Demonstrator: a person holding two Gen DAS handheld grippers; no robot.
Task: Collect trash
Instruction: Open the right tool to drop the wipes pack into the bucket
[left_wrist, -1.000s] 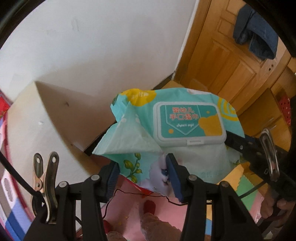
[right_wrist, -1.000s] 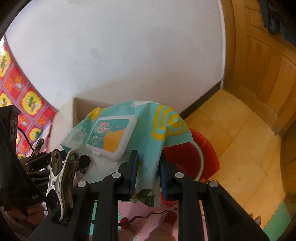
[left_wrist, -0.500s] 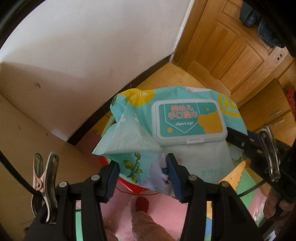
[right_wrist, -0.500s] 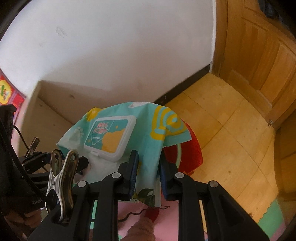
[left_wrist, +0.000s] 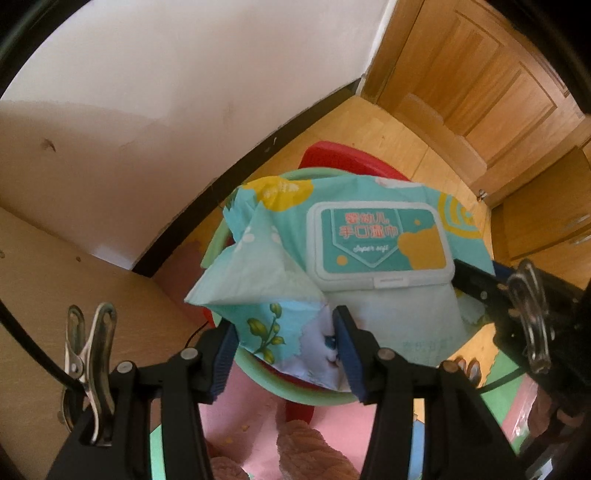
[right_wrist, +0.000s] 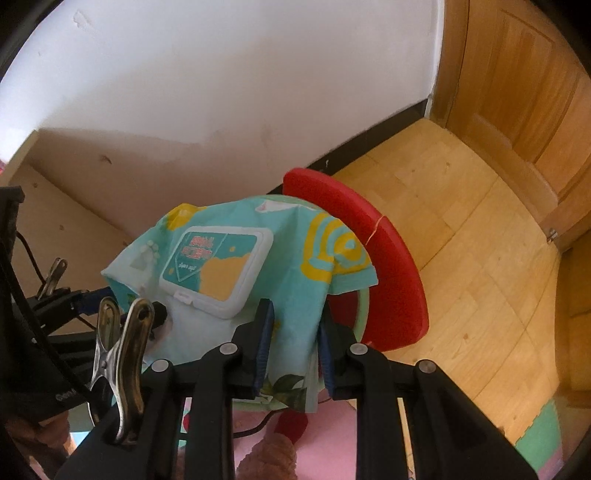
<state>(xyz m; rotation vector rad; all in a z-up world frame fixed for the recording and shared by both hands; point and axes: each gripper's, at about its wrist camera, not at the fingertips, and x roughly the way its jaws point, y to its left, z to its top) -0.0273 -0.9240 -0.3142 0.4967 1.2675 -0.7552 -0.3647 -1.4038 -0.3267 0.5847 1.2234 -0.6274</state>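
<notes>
Both hand-held grippers, left (left_wrist: 284, 354) and right (right_wrist: 293, 343), clamped the wipes pack (left_wrist: 369, 258) over the bin (right_wrist: 369, 258); best centered over the opening before release.

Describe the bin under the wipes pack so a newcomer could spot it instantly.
Find the white wall where it meets the wooden door; on the floor before its black skirting stands the bin. It lies mostly hidden beneath the teal wipes pack. Its pale green rim and raised red lid set it apart from the beige cabinet beside it.
</notes>
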